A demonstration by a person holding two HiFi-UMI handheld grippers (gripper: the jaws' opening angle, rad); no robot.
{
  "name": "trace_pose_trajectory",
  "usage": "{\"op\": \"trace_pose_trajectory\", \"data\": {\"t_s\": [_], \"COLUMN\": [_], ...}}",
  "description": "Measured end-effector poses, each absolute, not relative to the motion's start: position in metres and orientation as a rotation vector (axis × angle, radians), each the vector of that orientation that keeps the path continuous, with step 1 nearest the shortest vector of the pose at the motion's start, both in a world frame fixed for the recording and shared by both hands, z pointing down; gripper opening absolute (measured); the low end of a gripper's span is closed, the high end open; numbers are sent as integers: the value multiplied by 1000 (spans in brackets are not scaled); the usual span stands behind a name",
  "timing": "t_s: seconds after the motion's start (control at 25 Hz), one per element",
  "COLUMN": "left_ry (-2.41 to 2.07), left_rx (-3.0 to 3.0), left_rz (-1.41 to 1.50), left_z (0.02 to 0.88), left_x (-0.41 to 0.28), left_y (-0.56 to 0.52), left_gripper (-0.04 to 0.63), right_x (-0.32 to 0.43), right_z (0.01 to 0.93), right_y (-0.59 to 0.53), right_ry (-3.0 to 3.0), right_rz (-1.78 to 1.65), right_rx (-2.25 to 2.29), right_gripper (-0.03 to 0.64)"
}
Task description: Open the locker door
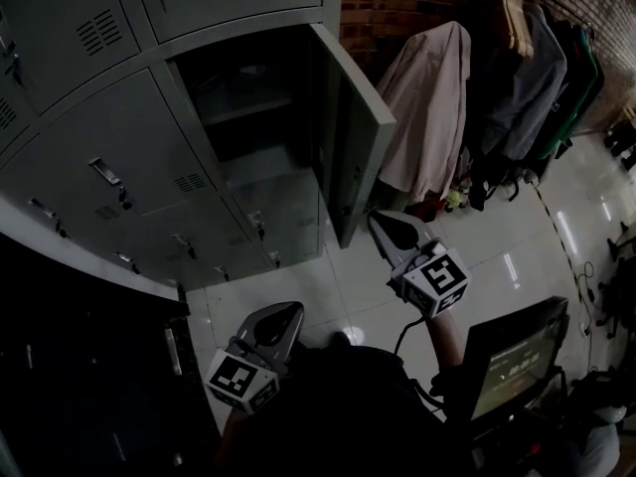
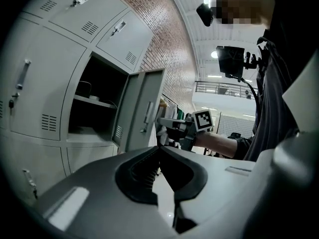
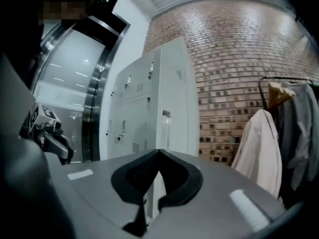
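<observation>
Head view shows the locker door (image 1: 353,137) already swung wide, at about twelve o'clock from the right gripper (image 1: 381,222). That gripper's jaws are pressed together on nothing, just beside the door's lower edge. The left gripper (image 1: 288,313) hangs at seven o'clock, jaws likewise closed and empty. The opening looks done; the next move is probably drawing the right gripper clear.

**Operator and Hand-Held Grippers: Appearance**

Left gripper (image 1: 285,315) and right gripper (image 1: 384,226): pale grey tapered shells, with black ribbed lining inside the jaws. Each carries a white marker cube (image 1: 438,277) printed with black square patterns. A dark cable (image 1: 401,337) leaves the right unit. The operator wears a dark top (image 1: 348,405).
</observation>
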State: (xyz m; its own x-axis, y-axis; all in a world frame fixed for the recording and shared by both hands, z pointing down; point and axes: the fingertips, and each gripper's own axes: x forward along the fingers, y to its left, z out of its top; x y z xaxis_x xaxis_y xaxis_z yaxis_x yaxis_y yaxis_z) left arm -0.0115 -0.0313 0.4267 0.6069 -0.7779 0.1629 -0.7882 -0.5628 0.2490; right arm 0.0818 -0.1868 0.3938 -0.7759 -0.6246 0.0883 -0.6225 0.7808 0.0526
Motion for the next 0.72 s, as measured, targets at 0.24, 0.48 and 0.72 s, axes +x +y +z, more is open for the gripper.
{"op": "trace_pose_trajectory", "data": {"t_s": [0.24, 0.48, 0.72], "left_ry": [-1266, -1266, -1293], "left_rx": [2545, 2535, 2522], "left_rz": [40, 42, 62], "left_z": [425, 426, 425], "left_x": [-9, -9, -12], "left_y": [-35, -37, -39], "left_gripper": [15, 14, 15], "right_x": [56, 40, 28], "right_z": [392, 395, 398], "right_y": [-161, -145, -135], "right_ry": [-2915, -2930, -2956], "right_rz": [-1, 7, 27], "right_rx": [937, 868, 807], "right_gripper": [3, 4, 5]}}
